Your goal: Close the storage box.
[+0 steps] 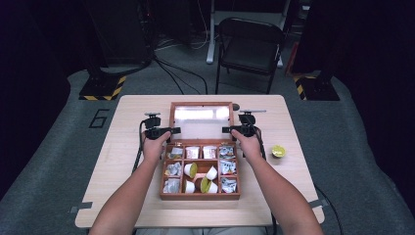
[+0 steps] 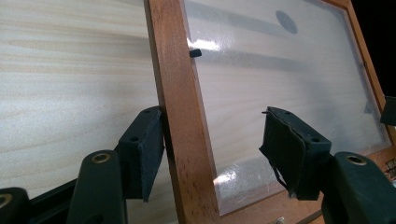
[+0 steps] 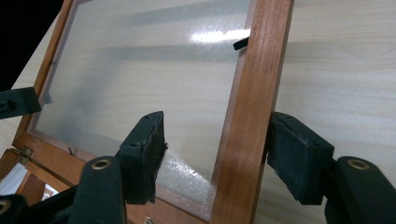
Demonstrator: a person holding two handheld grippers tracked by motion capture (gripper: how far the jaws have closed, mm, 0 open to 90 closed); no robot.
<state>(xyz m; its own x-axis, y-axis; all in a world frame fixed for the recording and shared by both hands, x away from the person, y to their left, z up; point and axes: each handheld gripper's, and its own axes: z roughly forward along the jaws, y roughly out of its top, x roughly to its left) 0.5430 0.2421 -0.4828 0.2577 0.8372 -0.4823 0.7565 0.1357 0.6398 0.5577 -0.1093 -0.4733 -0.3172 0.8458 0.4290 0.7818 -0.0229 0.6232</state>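
Observation:
A wooden box (image 1: 200,197) with several compartments of foil sachets and small capsules sits mid-table. Its glass-paned lid (image 1: 201,120) is swung open behind it. My left gripper (image 1: 166,131) straddles the lid's left wooden rail (image 2: 180,116). The outer pad (image 2: 147,154) touches the rail, while the inner pad (image 2: 287,149) hangs over the glass, apart from the wood. My right gripper (image 1: 232,130) straddles the lid's right rail (image 3: 252,107) the same way. Its outer pad (image 3: 299,154) is against the wood and its inner pad (image 3: 144,154) stands clear over the pane. Both grippers (image 2: 212,126) (image 3: 217,123) are open.
One capsule with a green top (image 1: 278,151) stands alone on the table to the right of the box. The light wooden table (image 1: 122,186) has bare room on both sides of the box. A black folding chair (image 1: 249,46) stands beyond the far edge.

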